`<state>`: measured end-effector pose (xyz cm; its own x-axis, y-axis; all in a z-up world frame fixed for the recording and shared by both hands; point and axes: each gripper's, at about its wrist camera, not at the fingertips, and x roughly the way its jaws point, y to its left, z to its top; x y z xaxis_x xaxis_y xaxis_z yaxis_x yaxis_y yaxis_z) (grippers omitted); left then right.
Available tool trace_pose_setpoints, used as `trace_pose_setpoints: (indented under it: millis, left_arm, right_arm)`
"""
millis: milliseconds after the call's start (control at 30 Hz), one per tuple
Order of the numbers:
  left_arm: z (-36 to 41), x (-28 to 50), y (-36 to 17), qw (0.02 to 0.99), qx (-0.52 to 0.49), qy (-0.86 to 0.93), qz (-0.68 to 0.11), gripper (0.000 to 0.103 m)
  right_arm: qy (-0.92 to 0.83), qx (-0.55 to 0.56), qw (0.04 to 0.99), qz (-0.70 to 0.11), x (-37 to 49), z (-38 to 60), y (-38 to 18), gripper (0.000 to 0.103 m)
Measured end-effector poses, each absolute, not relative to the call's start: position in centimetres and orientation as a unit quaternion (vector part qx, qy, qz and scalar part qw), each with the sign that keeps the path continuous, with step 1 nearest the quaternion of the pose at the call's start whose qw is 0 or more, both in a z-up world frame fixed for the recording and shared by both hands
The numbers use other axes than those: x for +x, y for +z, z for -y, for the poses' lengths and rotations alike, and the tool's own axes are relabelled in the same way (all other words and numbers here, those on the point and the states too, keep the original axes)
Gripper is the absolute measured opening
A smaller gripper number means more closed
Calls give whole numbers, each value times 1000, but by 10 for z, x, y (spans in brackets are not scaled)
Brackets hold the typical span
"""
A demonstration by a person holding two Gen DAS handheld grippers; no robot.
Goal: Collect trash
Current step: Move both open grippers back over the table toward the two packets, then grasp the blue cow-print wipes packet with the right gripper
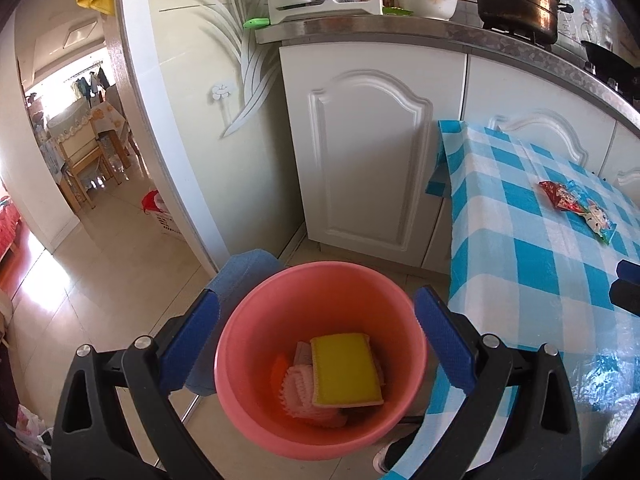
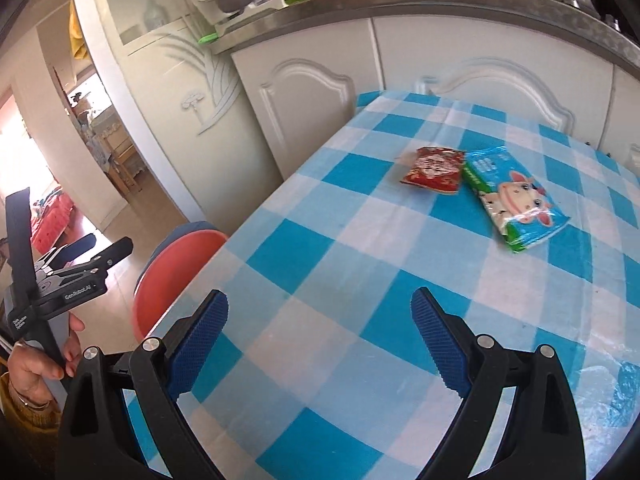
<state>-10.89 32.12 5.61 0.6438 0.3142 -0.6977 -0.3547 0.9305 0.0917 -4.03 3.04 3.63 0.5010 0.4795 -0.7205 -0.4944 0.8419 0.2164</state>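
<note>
Both grippers spread wide, holding nothing: left gripper (image 1: 316,344) above pink bin (image 1: 320,364) beside table (image 2: 360,280). Red wrapper (image 2: 434,170) and blue-green packet (image 2: 516,204) lie touching mid-table. Right gripper (image 2: 320,344) should likely approach low and pinch the nearer wrapper's edge.

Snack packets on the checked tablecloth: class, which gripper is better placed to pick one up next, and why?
Right. The right gripper is open above the tablecloth, facing the red packet and blue-green packet. The left gripper is open over the pink bucket beside the table.
</note>
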Motion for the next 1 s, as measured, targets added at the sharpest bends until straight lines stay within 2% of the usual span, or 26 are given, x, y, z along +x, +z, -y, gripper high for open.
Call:
trace_pose_setpoints:
  millis: [500,1000]
  left_arm:
    - [-259,-82,68,918,-17,113,-379,98]
    - [-206,-50,66,919,8,66,-388,98]
  right_arm:
    - [227,48,889,-395,-17,55,43,92]
    - [195,48,893,-401,11,82,35,93]
